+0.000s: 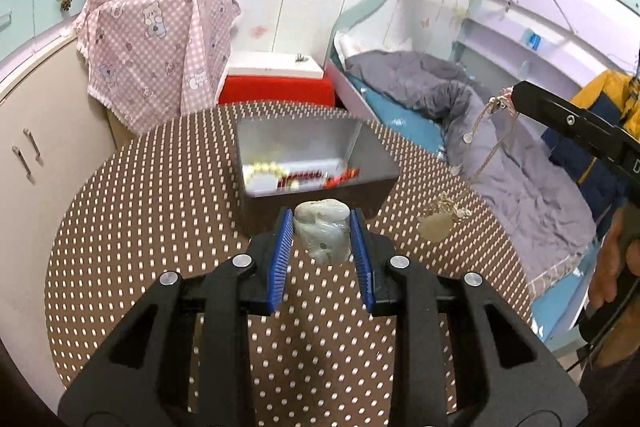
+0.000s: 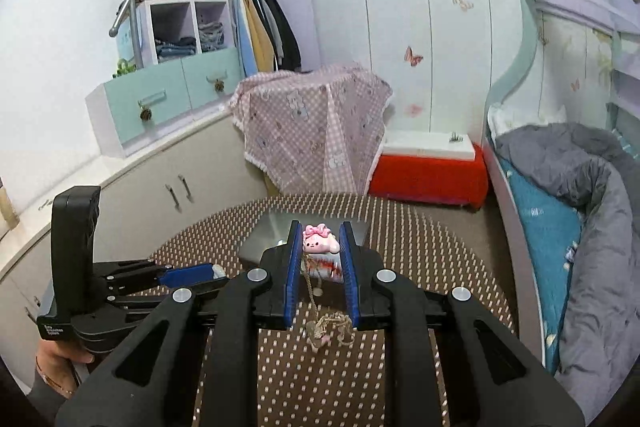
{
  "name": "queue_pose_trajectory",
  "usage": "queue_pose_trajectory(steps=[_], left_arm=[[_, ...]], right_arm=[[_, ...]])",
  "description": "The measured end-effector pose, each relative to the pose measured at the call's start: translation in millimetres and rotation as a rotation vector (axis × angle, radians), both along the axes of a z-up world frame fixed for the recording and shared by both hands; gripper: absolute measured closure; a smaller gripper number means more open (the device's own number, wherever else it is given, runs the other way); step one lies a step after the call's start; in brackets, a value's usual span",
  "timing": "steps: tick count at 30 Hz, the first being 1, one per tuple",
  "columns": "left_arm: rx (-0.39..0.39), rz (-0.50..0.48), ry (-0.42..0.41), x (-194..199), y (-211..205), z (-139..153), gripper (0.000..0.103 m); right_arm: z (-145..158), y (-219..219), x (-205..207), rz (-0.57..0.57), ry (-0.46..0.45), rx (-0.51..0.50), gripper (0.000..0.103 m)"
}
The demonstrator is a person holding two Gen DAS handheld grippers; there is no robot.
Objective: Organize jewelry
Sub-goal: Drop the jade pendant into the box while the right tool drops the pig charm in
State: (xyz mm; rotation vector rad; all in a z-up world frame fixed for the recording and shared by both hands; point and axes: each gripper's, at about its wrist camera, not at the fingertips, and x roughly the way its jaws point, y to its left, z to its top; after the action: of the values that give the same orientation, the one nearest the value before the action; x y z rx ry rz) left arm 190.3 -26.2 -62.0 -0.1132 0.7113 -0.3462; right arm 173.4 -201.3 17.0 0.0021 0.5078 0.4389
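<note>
A pale green carved jade pendant sits clamped between the blue pads of the left gripper, which is narrowed onto it and holds it in the air just in front of a grey tray. The tray stands on a round desk covered in a brown cloth with pale dots. Inside the tray lie a cream bead bracelet and red beads, blurred.

To the right of the tray, the right gripper is closed on a small pink charm with a bow. A thin cord necklace hangs from the charm, its lower end with a pale stone dangling above the desk. A hand holds the left gripper's handle.

Behind the tray, beyond the desk, stand a red box with a white lid and a pink checked cloth draped over furniture. To the tray's right is a bed with a grey duvet.
</note>
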Motion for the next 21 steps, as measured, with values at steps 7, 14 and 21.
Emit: queue_pose_trajectory(steps=[7, 14, 21], left_arm=[[-0.027, 0.016, -0.023, 25, -1, 19, 0.074], [-0.026, 0.030, 0.005, 59, -5, 13, 0.074], [-0.014, 0.025, 0.078, 82, -9, -14, 0.074]], right_arm=[[27, 8, 26, 0.002, -0.061, 0.000, 0.086], [24, 20, 52, 0.010, -0.069, -0.006, 0.086], [-14, 32, 81, 0.027, 0.031, -0.031, 0.086]])
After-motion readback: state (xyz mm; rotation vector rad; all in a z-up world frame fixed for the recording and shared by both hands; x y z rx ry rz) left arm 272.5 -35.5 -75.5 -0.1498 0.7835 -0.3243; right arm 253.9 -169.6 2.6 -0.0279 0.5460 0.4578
